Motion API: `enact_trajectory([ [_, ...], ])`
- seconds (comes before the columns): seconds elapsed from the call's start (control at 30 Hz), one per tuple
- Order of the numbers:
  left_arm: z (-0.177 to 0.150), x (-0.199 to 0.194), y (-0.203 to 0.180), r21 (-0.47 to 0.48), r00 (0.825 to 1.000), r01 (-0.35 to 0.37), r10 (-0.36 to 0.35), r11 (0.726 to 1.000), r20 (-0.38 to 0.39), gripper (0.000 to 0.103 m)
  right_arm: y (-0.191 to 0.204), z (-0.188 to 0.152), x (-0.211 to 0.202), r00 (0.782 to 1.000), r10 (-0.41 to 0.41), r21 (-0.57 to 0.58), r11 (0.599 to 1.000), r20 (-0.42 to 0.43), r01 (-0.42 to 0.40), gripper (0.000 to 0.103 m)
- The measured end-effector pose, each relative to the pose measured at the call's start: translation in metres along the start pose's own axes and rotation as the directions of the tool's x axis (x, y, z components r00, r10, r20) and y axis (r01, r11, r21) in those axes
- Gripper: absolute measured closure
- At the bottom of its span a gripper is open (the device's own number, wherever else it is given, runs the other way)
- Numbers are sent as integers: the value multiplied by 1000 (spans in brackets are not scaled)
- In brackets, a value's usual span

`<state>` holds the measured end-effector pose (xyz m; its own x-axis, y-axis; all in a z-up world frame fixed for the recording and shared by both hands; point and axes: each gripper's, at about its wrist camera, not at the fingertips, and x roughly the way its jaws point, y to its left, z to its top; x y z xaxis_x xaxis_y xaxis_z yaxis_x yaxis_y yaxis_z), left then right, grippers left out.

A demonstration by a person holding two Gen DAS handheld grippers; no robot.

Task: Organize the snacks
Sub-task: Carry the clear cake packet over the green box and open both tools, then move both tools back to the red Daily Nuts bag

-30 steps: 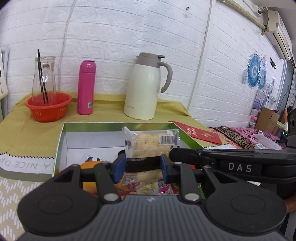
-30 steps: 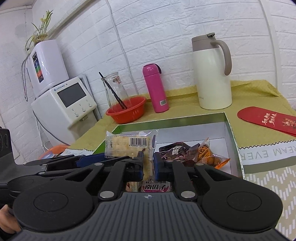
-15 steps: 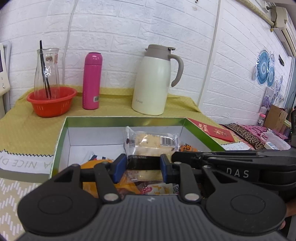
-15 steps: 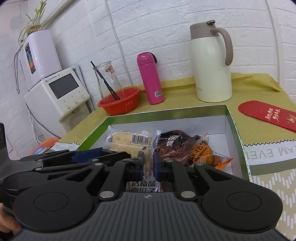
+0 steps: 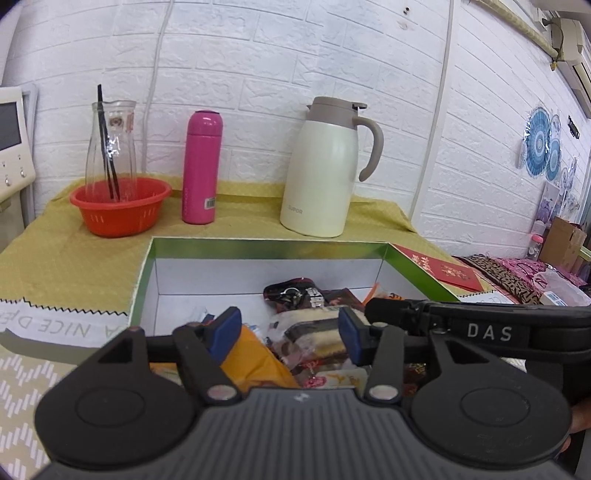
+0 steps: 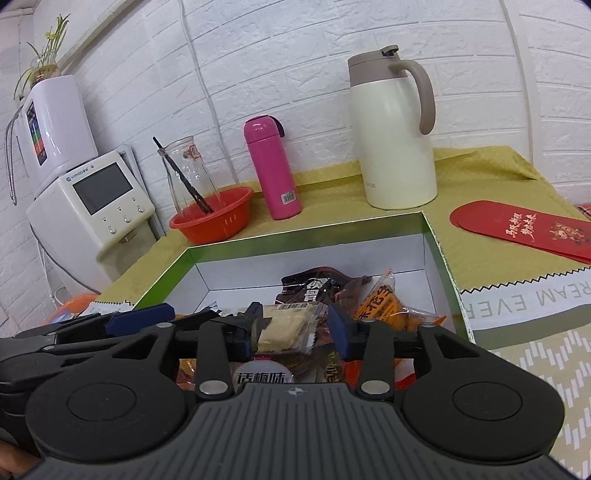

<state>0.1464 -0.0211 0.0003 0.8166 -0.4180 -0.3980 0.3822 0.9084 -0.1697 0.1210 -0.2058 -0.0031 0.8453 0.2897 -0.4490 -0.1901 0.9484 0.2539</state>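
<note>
Both tongs [image 5: 289, 334] [image 6: 295, 329] parted over box [image 5: 258, 248]

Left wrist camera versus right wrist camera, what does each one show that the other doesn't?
Only the left wrist view shows the blue round wall decorations, the brown cardboard carton and the wall air conditioner.

Only the right wrist view shows the white tower appliance topped by a potted plant.

Both show the green-rimmed snack box, orange plastic basket, pink bottle, cream thermal jug and red envelope. The left gripper and right gripper have just been opening, a clear-wrapped cracker packet lying between them.
</note>
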Motion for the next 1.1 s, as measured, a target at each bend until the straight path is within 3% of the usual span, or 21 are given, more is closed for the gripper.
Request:
enact_trajectory([
  [0.3,-1,-24,-4,35,999,-34,33,999,30,38,4,4,-15,999,0,-23,1000,35,1,28],
  [0.47,-5,-44,-10,46,998,-58,56,997,31,27,6,-1,-38,999,-16,-36,999,45,18,2],
  [0.8,-24,-87,-34,119,989,-143,140,983,37,19,-3,-33,-108,997,-37,-49,998,74,41,0],
  [0.93,-43,-106,-35,95,995,-100,99,991,6,16,-13,-54,-125,998,-55,-30,998,26,55,0],
  [1.1,-72,-108,-30,23,990,6,-2,1000,-138,15,-27,-77,-131,996,-61,26,998,-61,62,0],
])
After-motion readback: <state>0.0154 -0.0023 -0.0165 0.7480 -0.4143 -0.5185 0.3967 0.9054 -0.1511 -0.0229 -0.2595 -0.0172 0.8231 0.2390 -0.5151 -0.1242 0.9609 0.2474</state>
